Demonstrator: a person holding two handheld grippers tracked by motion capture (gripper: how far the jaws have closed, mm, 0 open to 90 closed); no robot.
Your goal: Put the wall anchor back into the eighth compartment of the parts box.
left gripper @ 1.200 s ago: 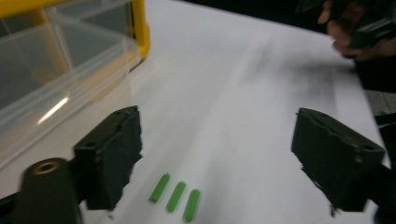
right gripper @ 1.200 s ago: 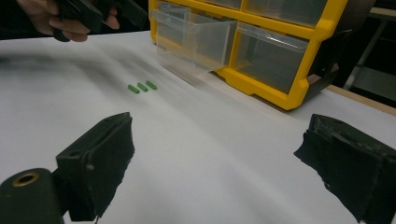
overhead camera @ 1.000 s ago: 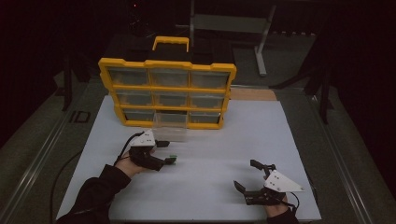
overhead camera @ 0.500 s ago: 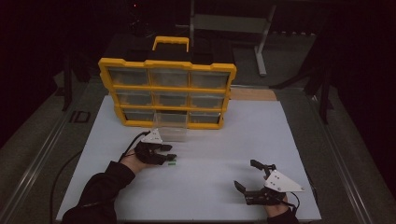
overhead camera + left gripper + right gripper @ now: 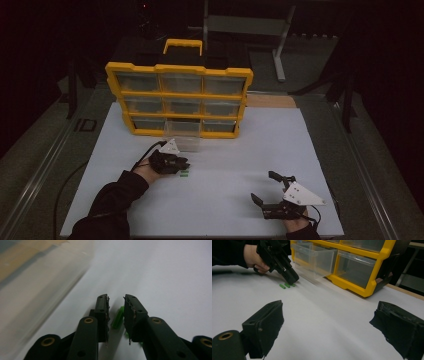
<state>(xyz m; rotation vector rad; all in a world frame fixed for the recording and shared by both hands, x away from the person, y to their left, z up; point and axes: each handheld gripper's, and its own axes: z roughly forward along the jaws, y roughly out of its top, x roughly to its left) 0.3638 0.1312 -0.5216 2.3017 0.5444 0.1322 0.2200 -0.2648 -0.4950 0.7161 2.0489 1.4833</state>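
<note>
Just in front of the yellow drawer organiser [image 5: 179, 100] (one clear drawer pulled out): left tool [image 5: 116, 305], jaws just closing, straddles a green peg [image 5: 117, 317], not yet clamped. Right tool [image 5: 265, 189], farther off, released.

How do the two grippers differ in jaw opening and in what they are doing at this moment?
The left gripper has its jaws nearly together, just closing around a small green piece on the white table; the right gripper has its jaws spread wide with nothing between them. The left sits near the open drawer; the right rests far from it.
</note>
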